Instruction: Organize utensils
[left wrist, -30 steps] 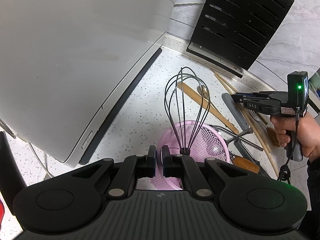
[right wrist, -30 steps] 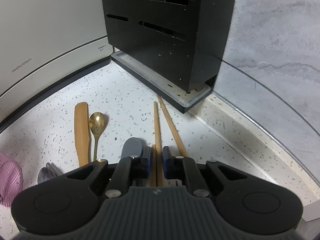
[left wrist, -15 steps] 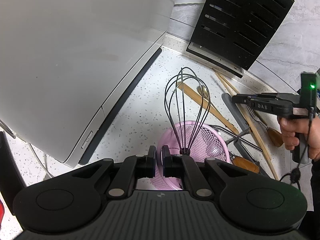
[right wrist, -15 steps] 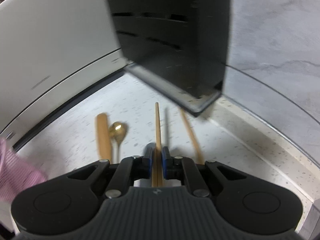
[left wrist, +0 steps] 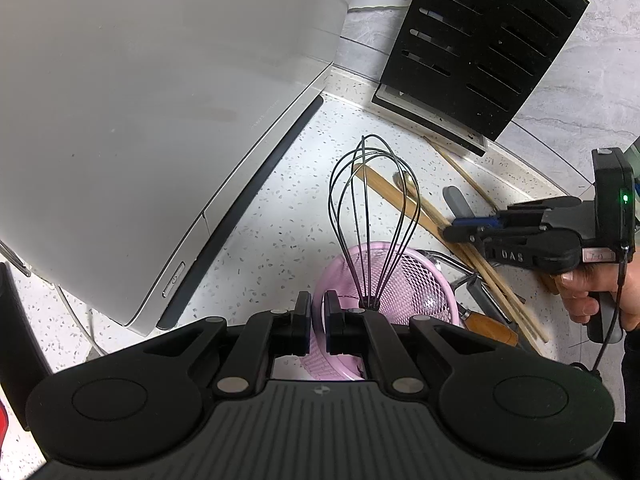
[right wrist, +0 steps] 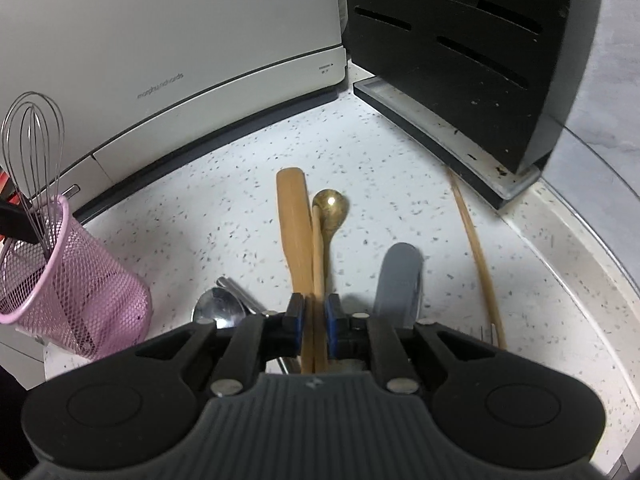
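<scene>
The right gripper (right wrist: 316, 312) is pinching one slim wooden chopstick (right wrist: 318, 256) above the speckled white counter (right wrist: 224, 184), seemingly needing a tip-down carry into the pink mesh holder (right wrist: 86, 284), whose rim the nearly closed left gripper (left wrist: 318, 310) appears to be steadying.

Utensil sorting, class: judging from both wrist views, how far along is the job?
Done: only the whisk stands in the pink mesh holder. In hand: the right claw is shut on a wooden chopstick; the left claw grips the holder's rim. Left on the counter: wooden spatula, gold spoon, second chopstick, steel spoon, grey handle.
</scene>
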{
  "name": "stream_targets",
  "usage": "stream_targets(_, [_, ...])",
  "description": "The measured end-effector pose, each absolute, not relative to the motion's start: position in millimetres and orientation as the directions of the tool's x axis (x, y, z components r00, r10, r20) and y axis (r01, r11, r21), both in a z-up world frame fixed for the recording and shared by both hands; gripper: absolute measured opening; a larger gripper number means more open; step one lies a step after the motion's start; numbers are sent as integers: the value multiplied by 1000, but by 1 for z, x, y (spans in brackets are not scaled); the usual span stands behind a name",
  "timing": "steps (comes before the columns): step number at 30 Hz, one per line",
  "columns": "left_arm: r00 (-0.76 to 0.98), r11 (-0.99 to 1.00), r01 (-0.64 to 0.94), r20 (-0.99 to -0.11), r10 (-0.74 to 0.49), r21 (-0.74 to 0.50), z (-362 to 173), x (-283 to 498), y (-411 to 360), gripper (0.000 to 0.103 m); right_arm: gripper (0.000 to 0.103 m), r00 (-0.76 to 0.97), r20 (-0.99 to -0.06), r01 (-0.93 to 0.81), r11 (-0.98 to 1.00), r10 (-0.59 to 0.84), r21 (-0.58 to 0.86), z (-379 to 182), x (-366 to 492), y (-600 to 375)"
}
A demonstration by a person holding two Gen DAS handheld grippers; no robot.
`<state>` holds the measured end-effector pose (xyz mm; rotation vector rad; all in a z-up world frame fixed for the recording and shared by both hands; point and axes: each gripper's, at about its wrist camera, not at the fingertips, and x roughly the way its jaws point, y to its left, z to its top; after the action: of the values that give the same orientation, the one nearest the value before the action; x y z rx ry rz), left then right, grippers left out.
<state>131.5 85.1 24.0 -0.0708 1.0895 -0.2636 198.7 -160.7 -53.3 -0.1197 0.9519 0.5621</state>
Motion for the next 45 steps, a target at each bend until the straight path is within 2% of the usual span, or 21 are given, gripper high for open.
stream_targets(11, [434,966,179,-866,-250,-189,23,131,86,6,13,477,-783,-422,886,399,194,-61,223,-159])
stream_targets(15, [433,965,179,-866,-250,-189,23,132,86,6,3,473,-782,-428,882,405,198,-61,224,-156])
stream_targets(26, [434,965,175,-864,-254,-196,23,132,87,6,2,563,-734,-401,902,379,158,-37,215,-169])
stream_targets(41, [432,965,180,-866,-254,-193,22,133,87,6,2,739,-535,-419,901,409,110,43,165,-187])
stream_targets(45, [431,964,180,-866,-255,-194,22,134,87,6,2,783,-437,-430,893,442,131,66,149,-188])
